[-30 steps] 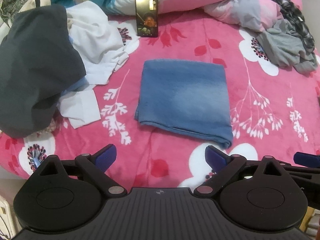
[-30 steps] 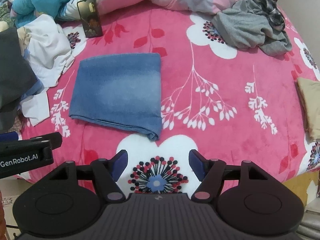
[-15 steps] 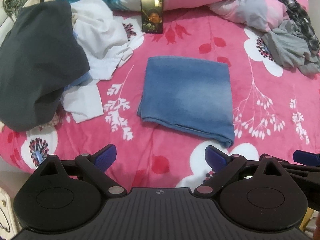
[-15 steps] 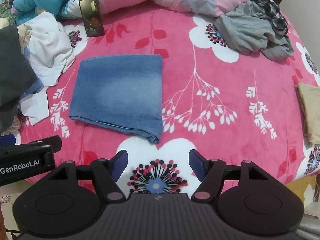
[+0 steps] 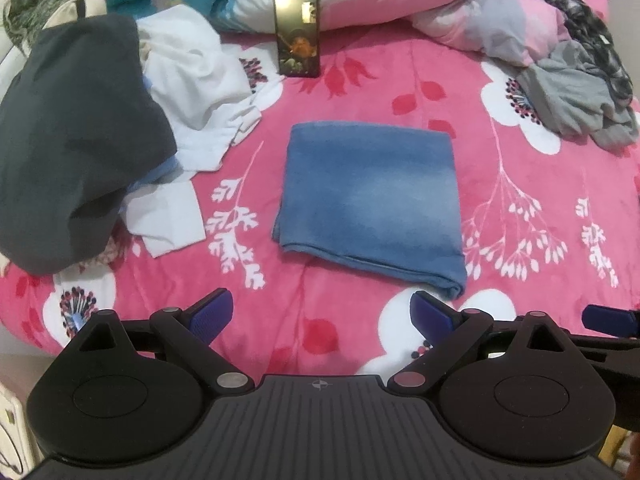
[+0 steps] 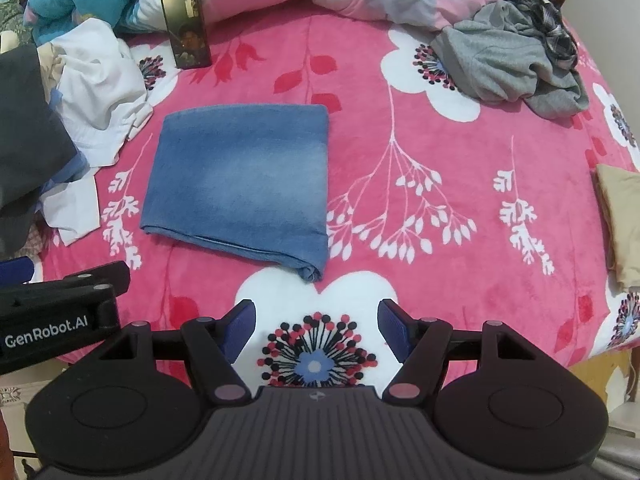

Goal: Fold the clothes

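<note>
Clothes: one folded blue cloth (image 5: 370,200); two hand-held grippers (image 5: 320,314) (image 6: 316,326), both released, empty.

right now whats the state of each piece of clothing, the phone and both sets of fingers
blue garment: folded flat into a neat rectangle
dark garment: unfolded, heaped
white garment: crumpled, unfolded
grey garment: bunched up, unfolded
tan garment: at the bed's edge, mostly out of frame
phone: propped upright, screen lit
left gripper: fingers open, empty
right gripper: fingers open, empty
</note>
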`<state>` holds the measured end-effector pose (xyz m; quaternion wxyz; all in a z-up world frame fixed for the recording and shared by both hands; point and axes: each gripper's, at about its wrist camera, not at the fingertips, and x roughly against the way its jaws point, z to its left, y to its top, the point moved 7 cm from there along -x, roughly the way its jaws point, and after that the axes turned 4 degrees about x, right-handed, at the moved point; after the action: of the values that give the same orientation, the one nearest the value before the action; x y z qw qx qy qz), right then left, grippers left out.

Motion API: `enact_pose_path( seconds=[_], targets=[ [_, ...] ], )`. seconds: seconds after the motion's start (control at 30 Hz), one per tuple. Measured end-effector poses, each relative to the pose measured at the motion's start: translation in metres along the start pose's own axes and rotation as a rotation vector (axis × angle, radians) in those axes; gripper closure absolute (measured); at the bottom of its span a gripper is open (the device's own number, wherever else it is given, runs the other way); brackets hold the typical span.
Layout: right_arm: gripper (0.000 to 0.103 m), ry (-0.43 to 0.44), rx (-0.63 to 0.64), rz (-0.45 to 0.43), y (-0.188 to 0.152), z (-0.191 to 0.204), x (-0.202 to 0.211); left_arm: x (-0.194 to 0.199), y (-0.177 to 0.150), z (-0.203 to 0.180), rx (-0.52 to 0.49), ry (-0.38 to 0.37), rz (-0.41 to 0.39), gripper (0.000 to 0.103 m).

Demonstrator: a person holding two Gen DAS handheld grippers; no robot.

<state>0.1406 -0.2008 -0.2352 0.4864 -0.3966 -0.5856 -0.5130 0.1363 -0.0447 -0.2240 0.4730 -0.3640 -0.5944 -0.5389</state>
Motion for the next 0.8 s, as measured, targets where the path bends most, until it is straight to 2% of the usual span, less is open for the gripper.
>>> enact_pose_path(
  seconds=[0.27, 0.63, 0.73, 0.8],
  targets=[
    [0.033, -0.009, 0.000, 0.005, -0.001, -0.002, 0.001, -0.001, -0.003, 0.006, 0.035, 0.014, 0.021, 0.007],
    [0.033, -0.021, -0.011, -0.009, -0.004, -0.007, 0.002, 0.000, -0.005, 0.002, 0.010, 0.015, 0.015, 0.006],
    [0.031, 0.019, -0.062, -0.055, -0.002, -0.017, -0.003, -0.017, -0.002, 0.009, 0.026, -0.014, 0.002, 0.000],
    [0.029, 0.128, -0.110, -0.107, 0.004, -0.027, -0.020, -0.038, 0.003, 0.016, 0.041, -0.040, -0.024, 0.000]
  ],
)
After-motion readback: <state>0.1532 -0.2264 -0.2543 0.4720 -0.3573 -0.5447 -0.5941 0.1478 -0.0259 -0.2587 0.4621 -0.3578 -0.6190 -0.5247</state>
